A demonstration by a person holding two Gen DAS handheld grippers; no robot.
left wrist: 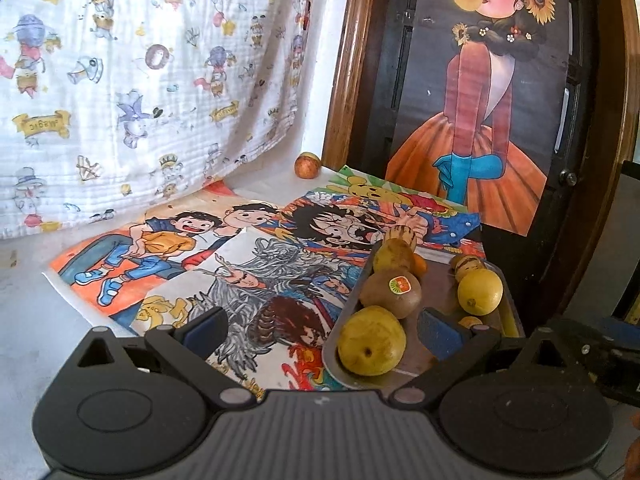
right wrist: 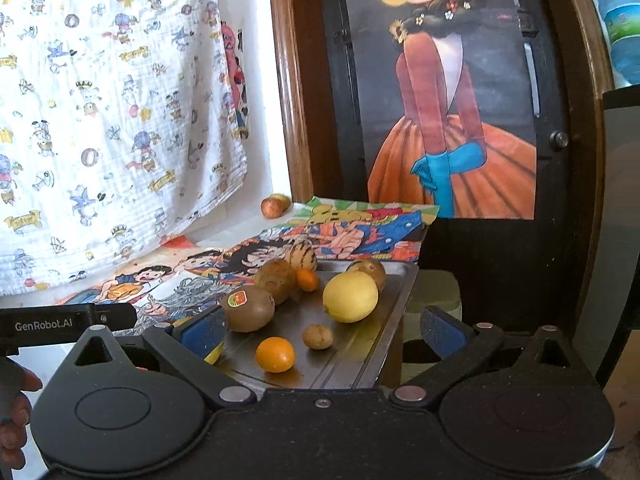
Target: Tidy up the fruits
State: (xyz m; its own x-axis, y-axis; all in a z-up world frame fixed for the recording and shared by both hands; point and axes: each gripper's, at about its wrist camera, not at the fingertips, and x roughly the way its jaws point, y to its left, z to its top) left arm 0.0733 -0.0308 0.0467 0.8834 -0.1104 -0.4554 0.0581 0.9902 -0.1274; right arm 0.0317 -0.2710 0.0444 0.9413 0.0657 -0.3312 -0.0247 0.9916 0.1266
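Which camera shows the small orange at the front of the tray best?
The right wrist view: the small orange sits whole and unobstructed on the tray. In the left wrist view only a sliver peeks above the gripper finger.

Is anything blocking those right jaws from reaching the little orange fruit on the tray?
Nothing visible. The small orange lies alone on the metal tray, directly ahead of the open right gripper.

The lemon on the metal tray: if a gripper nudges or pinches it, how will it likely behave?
The lemon is rounded and sits free on the smooth metal tray, so a nudge would probably roll it, perhaps into the small brown fruit nearby. Its skin looks firm and smooth; an off-centre pinch may let it slip.
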